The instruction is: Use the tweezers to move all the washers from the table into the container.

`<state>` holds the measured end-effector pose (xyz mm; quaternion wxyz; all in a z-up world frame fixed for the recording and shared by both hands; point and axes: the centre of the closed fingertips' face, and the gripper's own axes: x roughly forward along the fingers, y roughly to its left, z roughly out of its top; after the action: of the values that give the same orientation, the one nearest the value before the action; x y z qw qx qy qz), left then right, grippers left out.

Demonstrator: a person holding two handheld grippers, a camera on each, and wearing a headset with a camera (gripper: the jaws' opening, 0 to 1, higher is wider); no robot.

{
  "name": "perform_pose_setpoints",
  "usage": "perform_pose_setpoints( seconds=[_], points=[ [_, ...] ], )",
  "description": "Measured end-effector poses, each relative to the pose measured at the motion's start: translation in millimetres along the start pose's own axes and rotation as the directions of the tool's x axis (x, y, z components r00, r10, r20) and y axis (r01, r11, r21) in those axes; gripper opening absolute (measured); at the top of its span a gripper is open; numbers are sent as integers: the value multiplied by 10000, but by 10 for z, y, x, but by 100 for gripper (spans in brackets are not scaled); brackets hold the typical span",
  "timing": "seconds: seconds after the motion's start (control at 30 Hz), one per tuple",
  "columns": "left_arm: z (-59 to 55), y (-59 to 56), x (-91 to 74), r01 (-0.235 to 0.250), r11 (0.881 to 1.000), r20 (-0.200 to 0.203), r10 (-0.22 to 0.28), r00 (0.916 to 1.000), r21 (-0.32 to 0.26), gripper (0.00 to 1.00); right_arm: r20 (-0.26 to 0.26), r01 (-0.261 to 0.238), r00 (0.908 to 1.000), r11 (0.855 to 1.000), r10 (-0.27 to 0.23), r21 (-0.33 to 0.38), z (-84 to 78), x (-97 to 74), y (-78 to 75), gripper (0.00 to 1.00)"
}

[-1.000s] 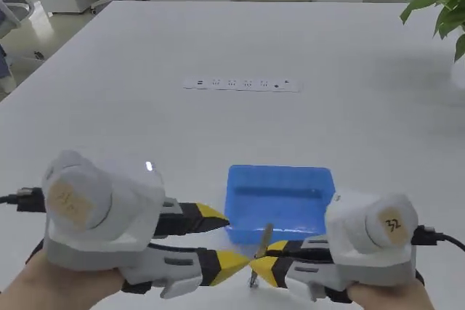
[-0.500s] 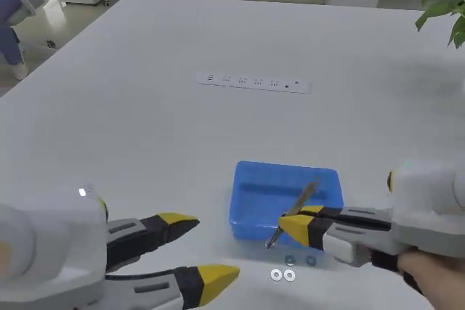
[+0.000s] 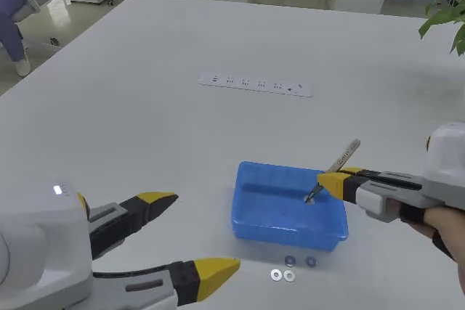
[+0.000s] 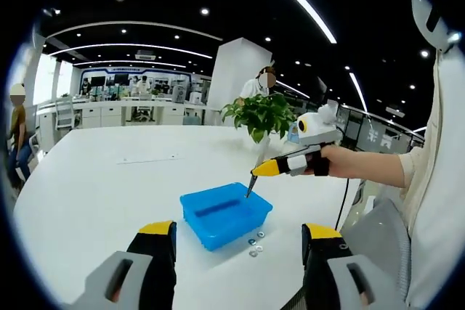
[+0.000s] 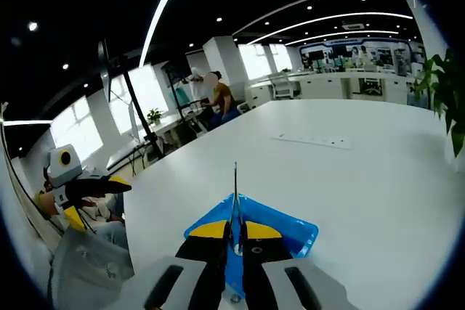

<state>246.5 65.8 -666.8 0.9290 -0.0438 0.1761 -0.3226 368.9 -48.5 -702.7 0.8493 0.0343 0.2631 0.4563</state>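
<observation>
Four small silver metal washers (image 3: 289,275) lie on the white bench (image 3: 182,128), just beside the near wall of the shallow blue plastic container (image 3: 283,231). The slim steel tweezers (image 3: 336,167) slant down over its interior, clamped between the closed right tongs (image 3: 330,178); whether their tip carries a washer is too small to tell. The left tongs (image 3: 194,231) hover spread apart, empty. Flat rings on a smooth top may skid from the tips, and the tweezers could twist in that clamp.
</observation>
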Motion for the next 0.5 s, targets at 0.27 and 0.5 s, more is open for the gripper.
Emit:
perform_pose_setpoints(
  seconds=[0.27, 0.5],
  points=[
    [11, 37, -37, -493, 9978, 121, 488, 9987, 436, 89, -693, 861, 9938, 9962, -867, -115, -208, 161, -276, 3],
    [13, 47, -55, -650, 9967, 183, 642, 9978, 482, 97, -981, 995, 9896, 9931, -1054, -626, -351, 255, -315, 3]
  ],
)
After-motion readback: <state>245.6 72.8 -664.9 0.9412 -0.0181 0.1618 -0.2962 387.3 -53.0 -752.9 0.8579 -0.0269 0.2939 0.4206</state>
